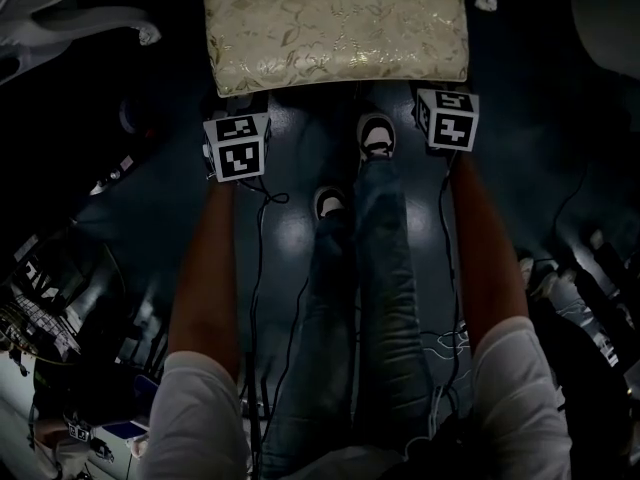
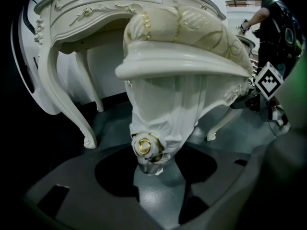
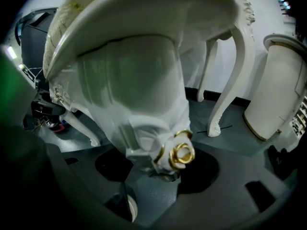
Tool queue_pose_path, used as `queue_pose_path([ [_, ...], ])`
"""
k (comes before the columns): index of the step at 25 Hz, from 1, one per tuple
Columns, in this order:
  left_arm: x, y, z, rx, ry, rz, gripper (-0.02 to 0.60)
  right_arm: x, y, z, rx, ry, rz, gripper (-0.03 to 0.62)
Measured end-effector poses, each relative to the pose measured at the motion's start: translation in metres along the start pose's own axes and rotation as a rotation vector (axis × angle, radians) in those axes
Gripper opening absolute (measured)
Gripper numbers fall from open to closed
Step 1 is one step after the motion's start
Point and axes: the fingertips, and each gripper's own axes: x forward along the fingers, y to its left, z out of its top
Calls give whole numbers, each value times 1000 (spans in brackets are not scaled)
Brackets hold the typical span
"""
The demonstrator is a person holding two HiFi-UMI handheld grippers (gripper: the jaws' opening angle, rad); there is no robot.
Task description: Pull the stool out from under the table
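the stool [image 1: 335, 18] is set on the dark floor [image 1: 290, 238], right in front of the person's shoes [image 1: 377, 136]. its gold and cream cushion [image 2: 182, 28] is seen from above in the head view, between two curved legs of the white table [image 1: 100, 18] at the top corners. in the left gripper view the table is seen behind the stool, and the seat is out in front of its drawers. the left tool [image 2: 153, 176] is clamped on the stool's near left leg [image 2: 163, 109]. a little gold rose [image 2: 144, 146] on that leg's foot is seen just above the jaws. the right tool [image 3: 158, 183] is clamped on the near right leg [image 3: 144, 104] in the same way. both tools are pointed down and away from the person. their marker cubes [image 1: 237, 148] are seen just below the cushion's near edge. both arms [image 1: 215, 268] are held out straight.
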Motion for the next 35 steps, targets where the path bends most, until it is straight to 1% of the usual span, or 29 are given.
queue_pose_path([
  [3,-2,-1,-3,7,10,-10,252,-5,4,-4,9,-3,1,256],
  [8,-34,-20,-49,21,17,-25,252,-42,24,-50,25,7,-10,256],
  [10,-39,-23,-58,20,25,-26,251,-46,27,-58,22,18,-3,256],
  [14,-40,-23,-58,4,49,-24,252,-44,27,-55,7,42,16,256],
  [21,-41,-27,-61,-20,57,-12,252,-42,25,-54,-4,38,29,256],
  [26,-43,-29,-64,-27,80,-13,252,-42,25,-54,-17,55,45,256],
  [35,-46,-33,-64,-46,112,-4,252,-42,21,-50,-37,57,55,256],
])
